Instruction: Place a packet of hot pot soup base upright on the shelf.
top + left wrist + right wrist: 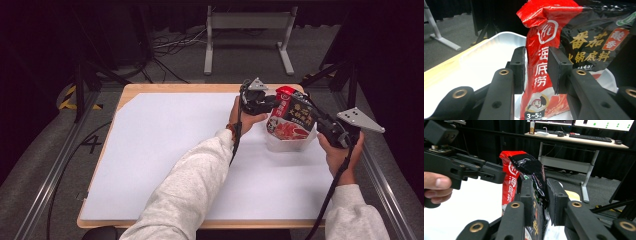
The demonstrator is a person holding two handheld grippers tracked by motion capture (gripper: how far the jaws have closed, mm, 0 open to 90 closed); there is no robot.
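Sauce packet (541, 67) between left tongs (536, 67)

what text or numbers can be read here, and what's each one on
"海底捞": down the red edge of the pouch, between the left gripper jaws.
"3~5人": bottom of the same edge.
"番茄": gold, on the pouch's black face.
"酸香": orange tag beside it.
"锅底料": gold line below, its start hidden by a jaw.
"4": on the floor left of the table.
Small white line under the gold text: too small to read.
Print between the right gripper jaws: unreadable.
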